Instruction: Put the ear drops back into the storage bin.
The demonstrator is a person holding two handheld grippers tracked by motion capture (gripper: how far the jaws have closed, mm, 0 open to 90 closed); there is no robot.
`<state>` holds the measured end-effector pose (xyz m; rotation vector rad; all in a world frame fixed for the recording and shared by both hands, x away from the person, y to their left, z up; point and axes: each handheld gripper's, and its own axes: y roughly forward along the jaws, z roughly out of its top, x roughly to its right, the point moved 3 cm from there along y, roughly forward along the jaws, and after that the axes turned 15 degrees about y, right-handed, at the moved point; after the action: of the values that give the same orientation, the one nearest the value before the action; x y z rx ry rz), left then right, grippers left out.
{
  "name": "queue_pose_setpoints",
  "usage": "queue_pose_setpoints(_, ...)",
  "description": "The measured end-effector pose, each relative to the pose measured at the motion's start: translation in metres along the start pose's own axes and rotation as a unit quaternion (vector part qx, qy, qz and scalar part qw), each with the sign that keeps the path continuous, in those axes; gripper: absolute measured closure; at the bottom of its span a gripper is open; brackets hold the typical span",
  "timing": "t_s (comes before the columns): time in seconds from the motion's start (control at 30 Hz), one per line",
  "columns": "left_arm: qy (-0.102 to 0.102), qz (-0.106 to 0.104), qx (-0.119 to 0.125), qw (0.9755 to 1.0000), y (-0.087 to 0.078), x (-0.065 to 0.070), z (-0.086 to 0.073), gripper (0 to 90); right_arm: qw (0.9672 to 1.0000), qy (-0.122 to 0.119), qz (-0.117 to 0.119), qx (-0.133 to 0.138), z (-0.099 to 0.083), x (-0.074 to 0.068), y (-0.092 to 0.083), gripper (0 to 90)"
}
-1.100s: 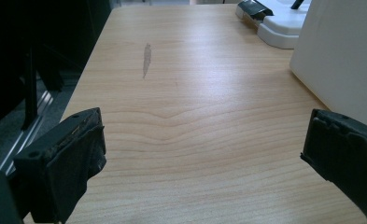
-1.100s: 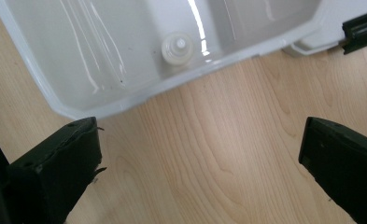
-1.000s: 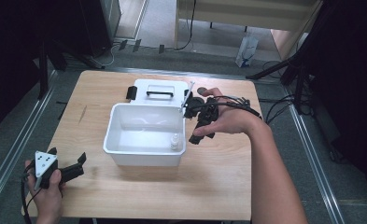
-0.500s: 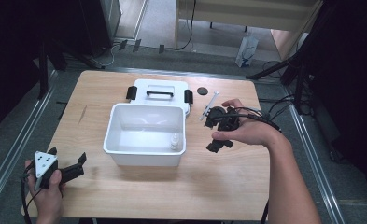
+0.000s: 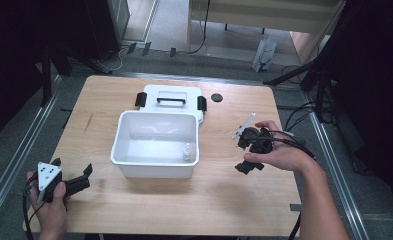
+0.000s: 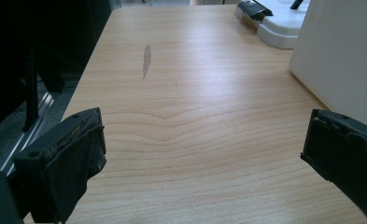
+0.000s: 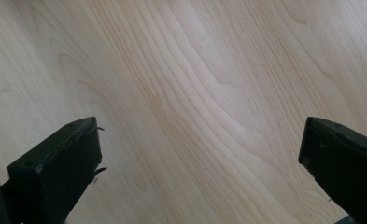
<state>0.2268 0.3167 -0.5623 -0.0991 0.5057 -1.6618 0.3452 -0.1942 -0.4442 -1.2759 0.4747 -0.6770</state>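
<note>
One white bin (image 5: 155, 159) (one small bottle (image 5: 187, 151) inside); one lid (image 5: 170, 100); left gripper (image 5: 86, 175) and right gripper (image 5: 243, 155) both gape wide, empty.

even overhead light, dark surroundings, soft glare on table (image 5: 234, 200), claw edges slightly blurred

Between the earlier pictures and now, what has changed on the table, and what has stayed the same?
The right gripper drew back from the rim of the white bin to the bare wood on the right side of the table, its jaws open and empty. The left gripper, the small bottle in the bin and the lid stayed put.
</note>
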Motion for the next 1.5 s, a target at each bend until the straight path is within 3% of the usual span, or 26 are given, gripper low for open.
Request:
queue_pose_setpoints(0.17,0.001,0.001,-0.001,1.0000,0.000,0.000,0.000,0.0,0.9990,0.021,-0.012,0.037,-0.018,0.007,0.008,0.0)
queue_pose_setpoints(0.33,0.002,0.001,-0.001,1.0000,0.000,0.000,0.000,0.0,0.9941,0.055,-0.009,0.093,-0.037,0.011,0.017,0.0)
queue_pose_setpoints(0.47,0.002,0.001,-0.001,1.0000,0.000,0.000,0.000,0.0,0.9879,0.080,-0.009,0.133,-0.054,0.014,0.025,0.0)
queue_pose_setpoints(0.67,0.003,0.001,-0.001,1.0000,0.000,0.001,0.000,0.0,0.9740,0.124,-0.005,0.189,-0.080,0.012,0.040,0.0)
queue_pose_setpoints(0.83,0.004,0.002,-0.002,1.0000,0.000,0.001,0.000,0.0,0.9557,0.171,-0.009,0.240,-0.103,0.009,0.056,0.0)
queue_pose_setpoints(0.93,0.006,0.002,-0.002,1.0000,0.000,0.000,0.000,0.0,0.9447,0.195,-0.040,0.261,-0.115,0.007,0.064,0.0)
queue_pose_setpoints(1.03,0.006,0.001,-0.002,1.0000,0.000,0.001,0.000,0.0,0.9276,0.228,-0.028,0.295,-0.131,0.007,0.067,0.0)
queue_pose_setpoints(1.17,0.008,0.002,-0.001,1.0000,0.000,0.001,0.000,0.0,0.9095,0.258,-0.009,0.326,-0.151,0.007,0.069,0.0)
queue_pose_setpoints(1.27,0.007,0.003,0.000,1.0000,0.000,0.001,0.000,0.0,0.9017,0.275,-0.013,0.333,-0.166,0.006,0.076,0.0)
queue_pose_setpoints(1.33,0.008,0.001,-0.001,1.0000,0.000,0.001,0.000,0.0,0.8939,0.289,-0.013,0.342,-0.174,0.007,0.079,0.0)
queue_pose_setpoints(1.47,0.012,0.001,-0.004,0.9999,0.001,0.002,0.001,0.0,0.8712,0.310,0.002,0.381,-0.180,0.011,0.070,0.0)
queue_pose_setpoints(1.5,0.012,-0.001,-0.004,0.9999,0.001,0.002,0.001,0.0,0.8639,0.318,0.011,0.391,-0.180,0.012,0.069,0.0)
